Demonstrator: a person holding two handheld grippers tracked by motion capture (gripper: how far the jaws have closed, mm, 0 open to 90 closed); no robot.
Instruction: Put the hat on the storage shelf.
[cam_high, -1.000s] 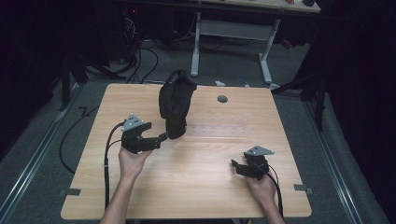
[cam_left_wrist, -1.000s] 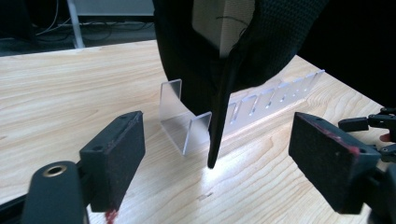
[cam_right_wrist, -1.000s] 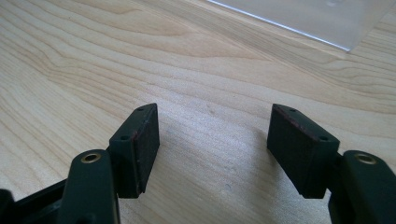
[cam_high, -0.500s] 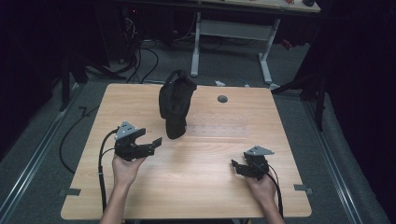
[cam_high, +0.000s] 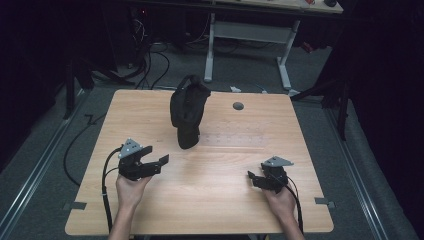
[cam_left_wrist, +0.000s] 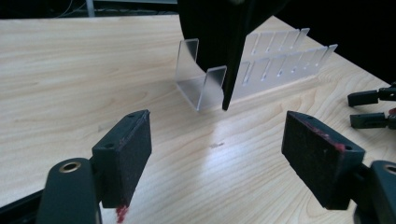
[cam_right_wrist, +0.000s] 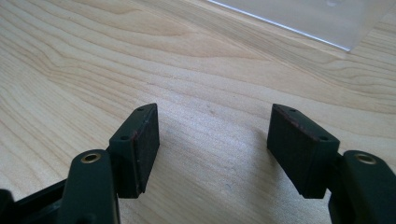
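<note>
A pale wood table (cam_high: 210, 200) with fine straight grain carries everything here. A small dark round disc (cam_high: 238, 106) sits in its top towards the far edge.

On the far half of the table, a little left of centre, stands a black bag (cam_high: 187, 115). It is tall and narrow, matt, with a loop or strap at its top, and it leans slightly. Its lower end rests in the left end of a clear plastic rack (cam_left_wrist: 261, 70). From the left gripper view the rack is a long see-through strip with a row of upright dividers, running away to the right, and the bag's dark edge comes down between its first two plates.

The left gripper (cam_high: 160, 162) is held above the near left part of the table, pointing towards the bag but well apart from it; its jaws stand wide, with nothing between them. The right gripper (cam_high: 254, 179) sits low at the near right, jaws also wide and empty, over bare wood. A corner of the rack shows at the top of the right gripper view
</note>
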